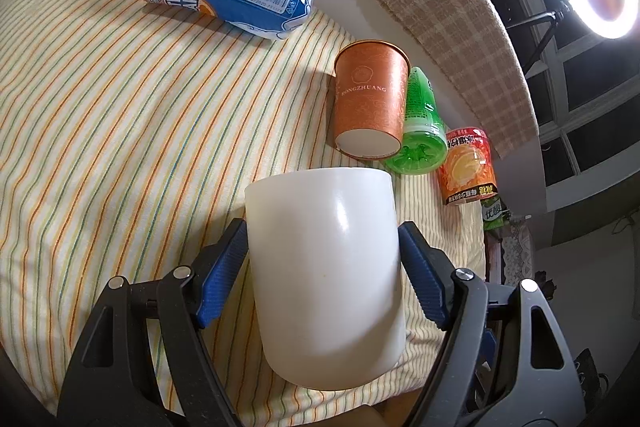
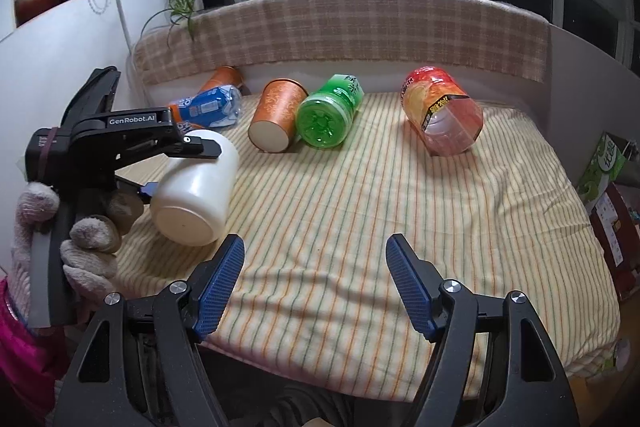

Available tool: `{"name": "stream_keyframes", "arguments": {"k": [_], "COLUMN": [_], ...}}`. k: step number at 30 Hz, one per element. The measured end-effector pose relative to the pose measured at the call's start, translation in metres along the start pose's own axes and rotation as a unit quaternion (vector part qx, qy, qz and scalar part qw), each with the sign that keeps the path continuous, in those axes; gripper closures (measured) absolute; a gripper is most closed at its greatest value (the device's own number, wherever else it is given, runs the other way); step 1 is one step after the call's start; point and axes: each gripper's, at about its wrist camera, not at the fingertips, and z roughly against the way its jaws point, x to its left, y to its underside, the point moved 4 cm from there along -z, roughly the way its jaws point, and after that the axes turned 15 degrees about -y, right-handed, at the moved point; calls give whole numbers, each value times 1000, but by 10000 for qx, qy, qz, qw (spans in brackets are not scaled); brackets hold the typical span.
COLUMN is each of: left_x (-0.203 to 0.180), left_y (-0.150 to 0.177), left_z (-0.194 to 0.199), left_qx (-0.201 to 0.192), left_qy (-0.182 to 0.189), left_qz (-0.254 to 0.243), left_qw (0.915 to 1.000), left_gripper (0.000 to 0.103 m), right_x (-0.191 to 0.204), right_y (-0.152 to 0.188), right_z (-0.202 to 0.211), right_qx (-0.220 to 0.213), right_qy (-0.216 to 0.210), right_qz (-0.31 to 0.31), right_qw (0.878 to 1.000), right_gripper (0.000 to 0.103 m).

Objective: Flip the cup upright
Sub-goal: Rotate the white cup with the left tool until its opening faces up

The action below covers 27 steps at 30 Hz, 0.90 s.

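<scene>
a: blue pads [image 1: 224, 279] of the left gripper [image 1: 324, 279] are seen closed against both sides of the white cup [image 1: 324, 267], mid-wall. the cup is held tilted, just above the near left part of the striped cloth [image 1: 100, 131].

b: right gripper [image 2: 314, 285]?

a: spread wide, nothing between its fingers. it is held over the near edge of the cloth, well apart from the cup.

b: handling?

a: the cup looks rigid, glossy and thick-walled, so judged heavier than the orange paper cup [image 1: 370, 103] lying beyond it, and likely slippery. a mid-wall grip across the diameter is judged right; the smooth wall could slide during rotation.

b: view differences?

a: the closed flat base [image 2: 186, 223] is shown only in the right wrist view, facing the camera and down, as is the gloved hand [image 2: 80, 239] on the left handle. pad contact on both sides is shown only in the left wrist view. the rim cannot be seen in either.
</scene>
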Motion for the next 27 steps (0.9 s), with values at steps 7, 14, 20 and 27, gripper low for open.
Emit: {"name": "stream_keyframes", "arguments": {"k": [7, 14, 20, 27], "left_x": [-7, -24, -37, -47], "left_y": [3, 3, 1, 2], "left_z": [9, 24, 36, 42], "left_qx": [-171, -554, -947, -1368], "left_qy": [-63, -209, -418, -756], "left_qz": [-193, -546, -880, -1214], "left_qw": [9996, 9967, 9907, 9802], "left_gripper": [25, 26, 26, 27], "right_x": [2, 4, 4, 2], "right_y": [-3, -5, -5, -5], "right_z": [0, 1, 1, 0], "right_qx": [-39, -66, -74, -66], "right_qy": [109, 160, 157, 166], "right_qz": [80, 135, 120, 103], "right_qw": [9999, 9998, 9998, 9998], "right_gripper": [30, 30, 30, 30]}}
